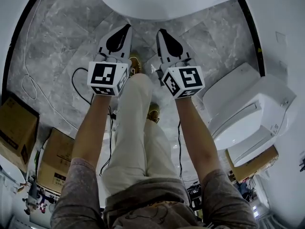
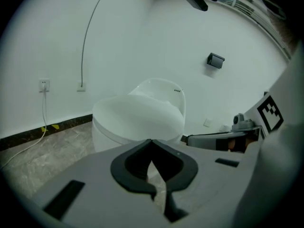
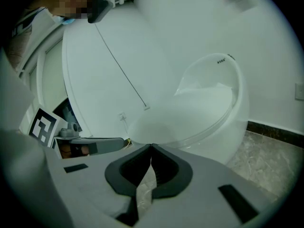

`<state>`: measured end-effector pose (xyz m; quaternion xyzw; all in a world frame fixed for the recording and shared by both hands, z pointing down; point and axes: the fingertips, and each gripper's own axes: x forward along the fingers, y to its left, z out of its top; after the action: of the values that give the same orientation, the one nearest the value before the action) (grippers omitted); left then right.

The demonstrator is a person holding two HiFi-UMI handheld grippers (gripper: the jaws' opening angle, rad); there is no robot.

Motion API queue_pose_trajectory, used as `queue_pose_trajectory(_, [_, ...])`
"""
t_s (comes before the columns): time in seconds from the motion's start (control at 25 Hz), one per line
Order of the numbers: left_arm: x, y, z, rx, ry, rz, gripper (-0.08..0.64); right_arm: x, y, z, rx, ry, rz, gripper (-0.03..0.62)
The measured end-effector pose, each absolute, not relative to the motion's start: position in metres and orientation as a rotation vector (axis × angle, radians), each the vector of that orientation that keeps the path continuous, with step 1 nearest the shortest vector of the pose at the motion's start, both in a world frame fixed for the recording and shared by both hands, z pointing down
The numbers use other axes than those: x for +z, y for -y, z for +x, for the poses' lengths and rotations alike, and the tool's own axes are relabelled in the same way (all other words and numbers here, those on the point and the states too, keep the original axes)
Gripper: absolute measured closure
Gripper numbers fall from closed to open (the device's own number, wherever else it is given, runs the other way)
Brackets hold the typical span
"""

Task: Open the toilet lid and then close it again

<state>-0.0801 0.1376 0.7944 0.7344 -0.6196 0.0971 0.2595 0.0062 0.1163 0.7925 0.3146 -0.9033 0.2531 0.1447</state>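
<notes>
I see my left gripper and right gripper both closed tight, empty. They hover near the toilet lid.

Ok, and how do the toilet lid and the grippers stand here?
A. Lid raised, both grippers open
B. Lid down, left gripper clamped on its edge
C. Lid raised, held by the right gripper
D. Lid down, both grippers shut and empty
D: the toilet lid lies flat on the bowl, and the jaws of the left gripper and the right gripper meet at the tips with nothing between them.
</notes>
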Motion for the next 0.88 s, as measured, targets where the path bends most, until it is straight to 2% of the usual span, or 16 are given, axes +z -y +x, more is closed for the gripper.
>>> queue_pose_trajectory(0.24, [0.821,-0.120,-0.078,0.287,1.662,2.003,0.555,0.818,-0.107,-0.011,0.729,2.579,0.888,0.566])
queue_pose_trajectory(0.88, [0.809,-0.116,-0.080,0.232,1.647,1.989,0.555,0.815,-0.096,-0.017,0.754,2.602,0.879,0.566])
